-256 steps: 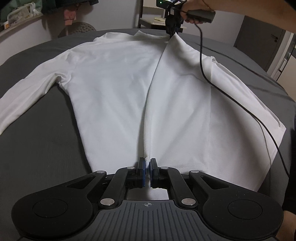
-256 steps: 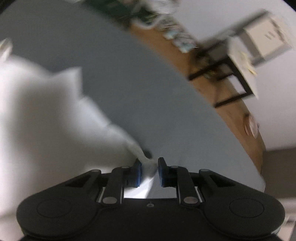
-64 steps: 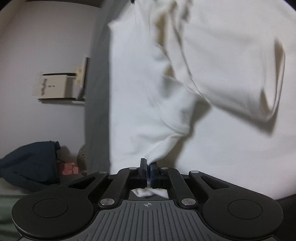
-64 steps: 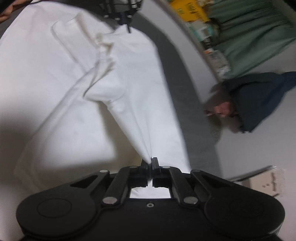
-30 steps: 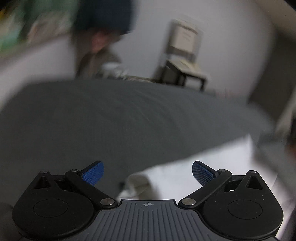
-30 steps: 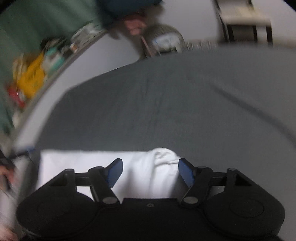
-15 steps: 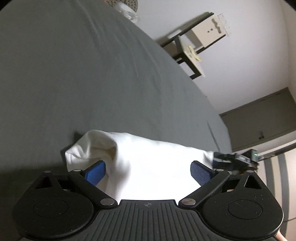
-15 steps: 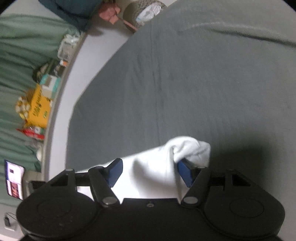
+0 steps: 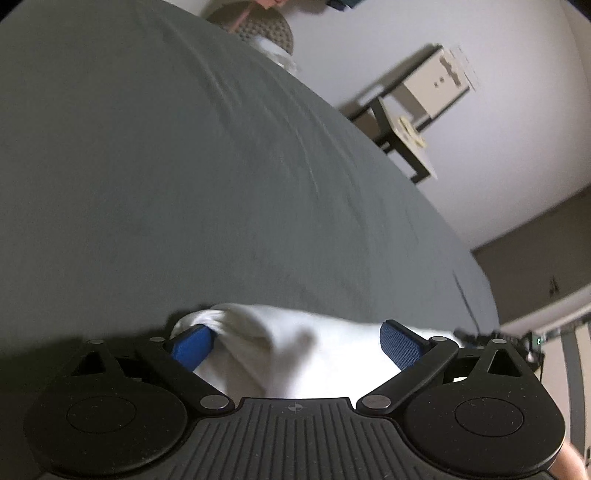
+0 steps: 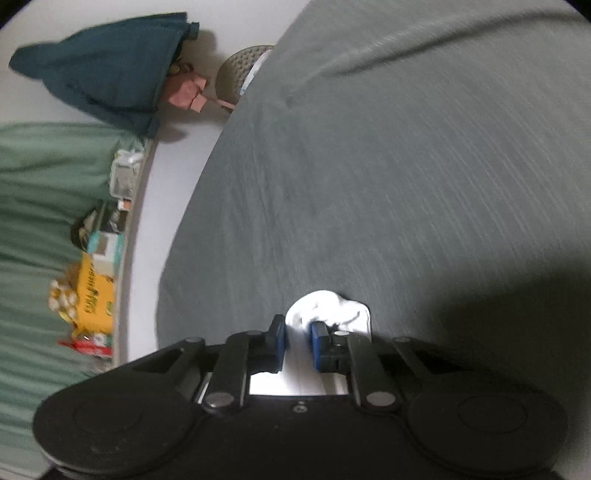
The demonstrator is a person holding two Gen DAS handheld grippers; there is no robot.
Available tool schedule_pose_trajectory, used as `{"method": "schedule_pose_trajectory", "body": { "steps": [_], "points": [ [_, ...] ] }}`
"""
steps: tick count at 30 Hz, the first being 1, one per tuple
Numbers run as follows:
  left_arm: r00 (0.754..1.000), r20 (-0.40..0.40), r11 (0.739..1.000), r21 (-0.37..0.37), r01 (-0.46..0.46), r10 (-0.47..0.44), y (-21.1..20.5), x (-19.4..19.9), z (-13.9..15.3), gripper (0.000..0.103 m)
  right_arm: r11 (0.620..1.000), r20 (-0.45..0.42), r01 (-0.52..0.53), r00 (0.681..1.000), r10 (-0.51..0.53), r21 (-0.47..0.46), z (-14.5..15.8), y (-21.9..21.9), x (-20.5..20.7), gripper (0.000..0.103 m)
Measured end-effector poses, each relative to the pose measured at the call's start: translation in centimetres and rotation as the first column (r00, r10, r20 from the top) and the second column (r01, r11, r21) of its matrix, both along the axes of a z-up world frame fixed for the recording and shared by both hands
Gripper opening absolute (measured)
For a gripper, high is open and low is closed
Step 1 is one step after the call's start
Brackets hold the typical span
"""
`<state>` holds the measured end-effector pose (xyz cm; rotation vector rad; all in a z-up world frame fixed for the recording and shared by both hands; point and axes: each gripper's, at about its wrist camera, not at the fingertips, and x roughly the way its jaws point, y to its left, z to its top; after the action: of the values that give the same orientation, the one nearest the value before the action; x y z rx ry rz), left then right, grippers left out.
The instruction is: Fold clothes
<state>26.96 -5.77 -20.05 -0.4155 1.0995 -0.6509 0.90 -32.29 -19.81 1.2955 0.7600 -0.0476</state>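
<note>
At six o'clock in the left wrist view, the left gripper (image 9: 295, 345) stands with its blue pads spread wide and nothing clamped. White garment (image 9: 295, 354) lies between the pads, a bunched corner touching the left-hand pad (image 9: 192, 347) at about eight o'clock; the right-hand pad (image 9: 402, 345) sits over the cloth's far edge. Beyond the cloth, from nine to two o'clock, stretches a grey bed cover (image 9: 184, 166), lightly creased. At four o'clock, small and blurred, the other tool shows at the bed's edge. At one o'clock a black-framed side table (image 9: 402, 122) stands against a pale wall, and at twelve o'clock a round woven basket (image 9: 255, 26) sits past the bed.

At six o'clock in the right wrist view, the right gripper (image 10: 297, 334) has its pads drawn close on a fold of the same garment (image 10: 328, 310), which bulges just past the fingertips at twelve o'clock of the tool. Grey cover (image 10: 388, 166) fills the frame from eleven to four o'clock. At nine o'clock, green curtains (image 10: 40, 206) and a yellow box (image 10: 94, 295) line a ledge; at eleven o'clock lies a dark blue cloth (image 10: 107, 66).
</note>
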Motion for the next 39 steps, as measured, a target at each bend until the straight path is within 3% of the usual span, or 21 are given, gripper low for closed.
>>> {"method": "schedule_pose_trajectory", "body": {
  "steps": [3, 5, 7, 10, 11, 17, 20, 21, 22, 23, 24, 26, 28, 29, 32, 36, 39],
  "points": [
    [1.0, 0.0, 0.998, 0.046, -0.031, 0.031, 1.7, -0.3, 1.2, 0.1, 0.999, 0.006, -0.017, 1.0, 0.017, 0.037, 0.2, -0.5, -0.6, 0.026],
    [0.999, -0.002, 0.997, 0.053, -0.052, 0.052, 3.0, -0.5, 1.7, 0.1, 0.998, 0.014, -0.055, 0.998, 0.055, -0.013, 1.5, -0.6, -0.9, 0.045],
    [0.998, 0.007, 0.997, 0.048, -0.068, 0.067, 4.2, -0.8, 2.1, 0.1, 0.982, 0.01, -0.109, 0.994, 0.112, -0.152, 3.5, -0.1, -0.9, 0.051],
    [0.994, 0.085, 0.991, 0.103, -0.082, 0.074, 4.2, -1.0, 2.6, 0.1, 0.89, -0.046, -0.174, 0.984, 0.171, -0.422, 6.2, 1.1, -0.7, 0.055],
    [0.993, 0.1, 0.989, 0.129, -0.078, 0.066, 3.8, -1.0, 2.5, 0.1, 0.867, -0.058, -0.194, 0.98, 0.189, -0.458, 6.5, 1.4, -0.4, 0.055],
    [0.998, 0.06, 0.99, 0.14, -0.037, 0.029, 1.7, -0.1, 1.4, 0.099, 0.86, -0.067, -0.258, 0.965, 0.255, -0.44, 6.6, 2.3, 2.6, 0.058],
    [0.994, 0.104, 0.984, 0.175, -0.03, 0.012, 0.5, -0.2, 1.2, 0.099, 0.849, -0.078, -0.287, 0.956, 0.283, -0.443, 6.4, 2.7, 3.8, 0.061],
    [0.993, 0.115, 0.982, 0.189, -0.021, 0.0, 0.1, -0.3, 1.3, 0.094, 0.842, -0.078, -0.297, 0.953, 0.294, -0.45, 6.4, 2.8, 4.1, 0.061],
    [0.991, 0.132, 0.977, 0.211, -0.013, -0.015, -0.3, -0.4, 1.4, 0.088, 0.833, -0.082, -0.31, 0.948, 0.308, -0.459, 6.5, 2.9, 4.4, 0.061],
    [0.989, 0.146, 0.972, 0.235, -0.014, -0.021, -0.3, -0.6, 1.5, 0.068, 0.812, -0.093, -0.334, 0.939, 0.331, -0.479, 6.6, 3.1, 4.5, 0.061],
    [0.987, 0.158, 0.966, 0.257, -0.017, -0.025, -0.2, -0.7, 1.7, 0.059, 0.785, -0.107, -0.361, 0.928, 0.357, -0.504, 6.8, 3.4, 4.5, 0.061],
    [0.988, 0.15, 0.97, 0.243, -0.003, -0.035, -0.1, -0.6, 1.7, 0.049, 0.725, -0.138, -0.412, 0.902, 0.408, -0.551, 7.2, 3.9, 4.4, 0.056],
    [0.984, 0.171, 0.967, 0.253, -0.001, -0.044, -0.4, -0.9, 1.7, 0.045, 0.694, -0.151, -0.428, 0.893, 0.424, -0.58, 7.5, 4.4, 4.2, 0.052],
    [0.982, 0.184, 0.966, 0.26, -0.001, -0.048, -0.5, -1.1, 1.8, 0.042, 0.699, -0.15, -0.436, 0.889, 0.433, -0.567, 7.4, 4.5, 4.2, 0.039],
    [0.976, 0.214, 0.965, 0.263, -0.018, -0.04, -1.0, -1.3, 1.8, 0.03, 0.697, -0.144, -0.427, 0.892, 0.428, -0.576, 7.3, 5.3, 4.3, 0.025],
    [0.949, 0.301, 0.944, 0.33, -0.006, -0.099, -2.3, -2.2, 2.7, 0.018, 0.658, -0.134, -0.388, 0.906, 0.402, -0.645, 8.0, 6.4, 4.1, 0.017],
    [0.927, 0.355, 0.933, 0.36, -0.016, -0.12, -3.5, -2.1, 4.0, 0.017, 0.623, -0.115, -0.351, 0.915, 0.386, -0.699, 9.1, 6.8, 4.0, 0.016]
  ]
}}
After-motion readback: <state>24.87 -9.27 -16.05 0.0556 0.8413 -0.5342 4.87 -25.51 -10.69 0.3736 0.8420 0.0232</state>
